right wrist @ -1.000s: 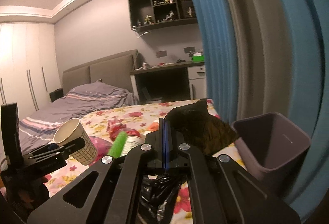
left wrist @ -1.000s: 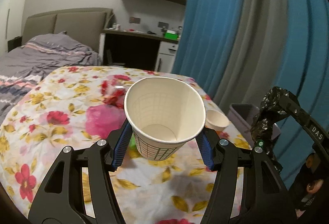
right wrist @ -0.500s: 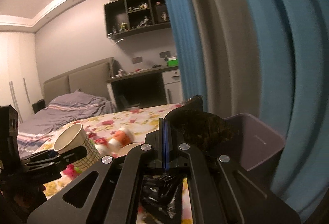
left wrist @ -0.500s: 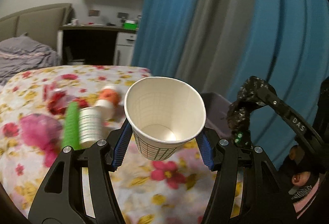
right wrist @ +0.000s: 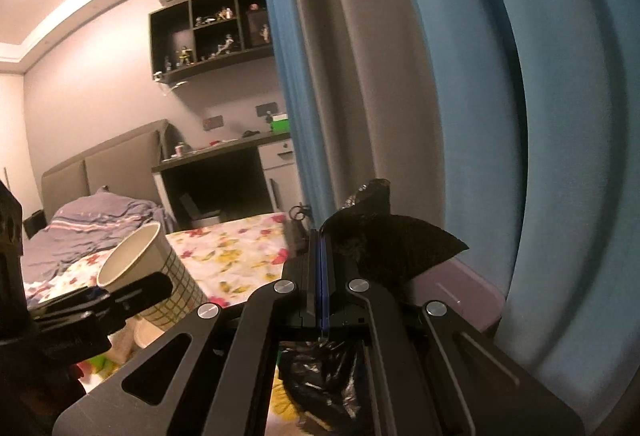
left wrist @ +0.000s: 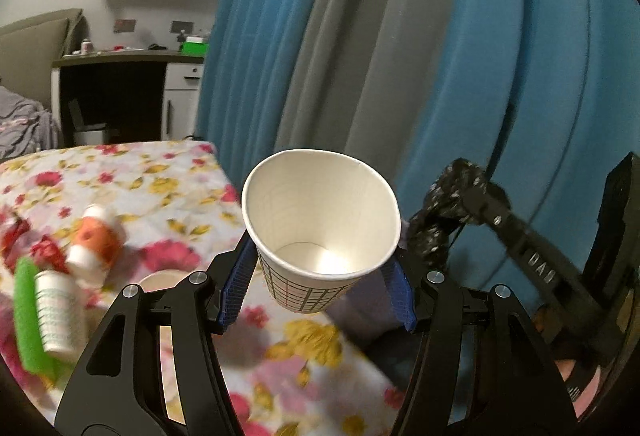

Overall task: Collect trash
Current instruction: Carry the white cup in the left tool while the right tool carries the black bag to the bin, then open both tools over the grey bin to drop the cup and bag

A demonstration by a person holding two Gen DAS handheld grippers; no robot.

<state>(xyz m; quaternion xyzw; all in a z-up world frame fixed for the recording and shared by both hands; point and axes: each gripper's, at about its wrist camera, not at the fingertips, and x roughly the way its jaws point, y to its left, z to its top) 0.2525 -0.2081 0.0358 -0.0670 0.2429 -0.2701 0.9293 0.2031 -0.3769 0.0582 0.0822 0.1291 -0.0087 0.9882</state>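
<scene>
Paper cup (left wrist: 320, 228), pinched between the left gripper (left wrist: 316, 292) fingers, has swung from over the floral worktop (left wrist: 180, 195) toward the curtain. Only the right view shows the right gripper (right wrist: 319, 276) fingers pressed onto the black bag (right wrist: 384, 244) above the grey bin (right wrist: 460, 292).

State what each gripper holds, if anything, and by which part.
Left gripper clamps the paper cup by its lower side walls. Right gripper pinches a fold of the black trash bag.
</scene>
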